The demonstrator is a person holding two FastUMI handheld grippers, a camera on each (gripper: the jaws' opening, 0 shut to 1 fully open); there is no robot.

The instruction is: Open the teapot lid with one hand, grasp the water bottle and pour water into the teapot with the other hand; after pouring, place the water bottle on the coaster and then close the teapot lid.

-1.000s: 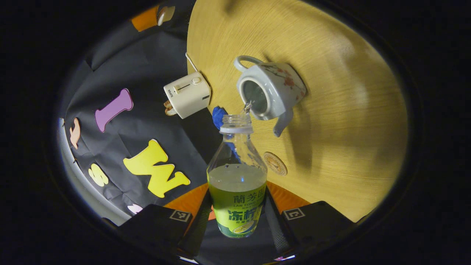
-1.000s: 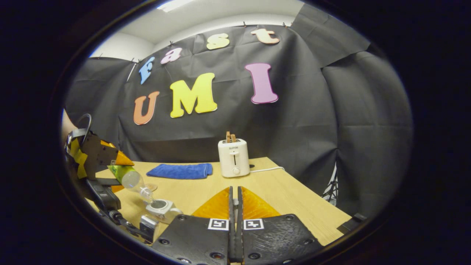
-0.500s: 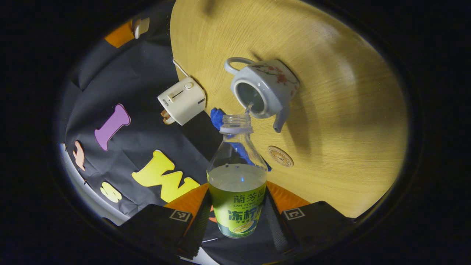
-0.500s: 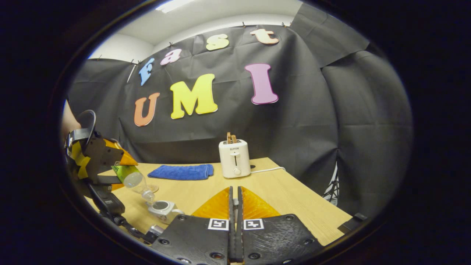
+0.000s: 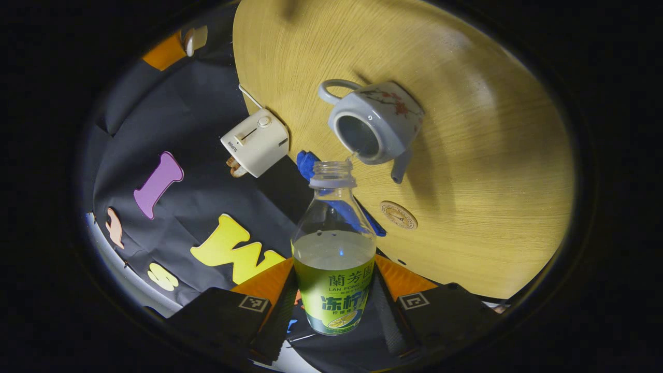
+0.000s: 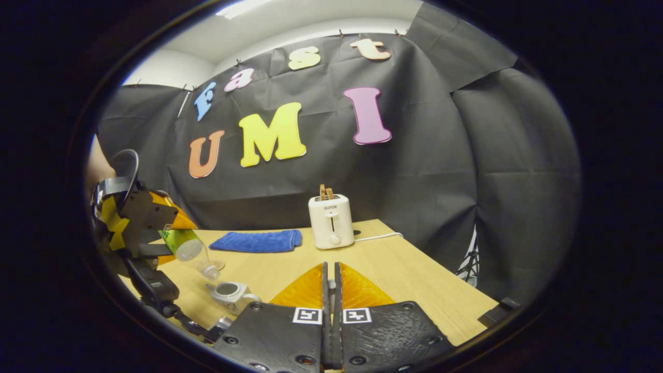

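Left claw (image 5: 334, 305) squeezes the water bottle (image 5: 334, 259) from both sides, one finger on each side of the green label. In the left gripper view the bottle points away from the camera, with its open mouth right by the rim of the teapot (image 5: 373, 127). A thin bit of water shows between the bottle mouth and the pot's open top. The teapot sits on the worktop (image 5: 492, 155) with no lid on it. A small round coaster (image 5: 399, 215) lies on the worktop near the pot's spout. A blue cloth (image 5: 311, 163) shows behind the bottle neck, and a white toaster (image 5: 255, 142) stands near it.

The right gripper view looks at it all from the side. There the left claw (image 6: 173, 241) holds the bottle (image 6: 191, 251) tipped down, its mouth just above the teapot (image 6: 230, 292). A bit of a person's arm shows behind that claw. The blue cloth (image 6: 256, 241) lies flat on the worktop (image 6: 414, 280) and the toaster (image 6: 331, 221) stands beside it with toast sticking up.

Right claw (image 6: 331, 316) has its two fingers pressed together. I cannot tell if anything is held between them.
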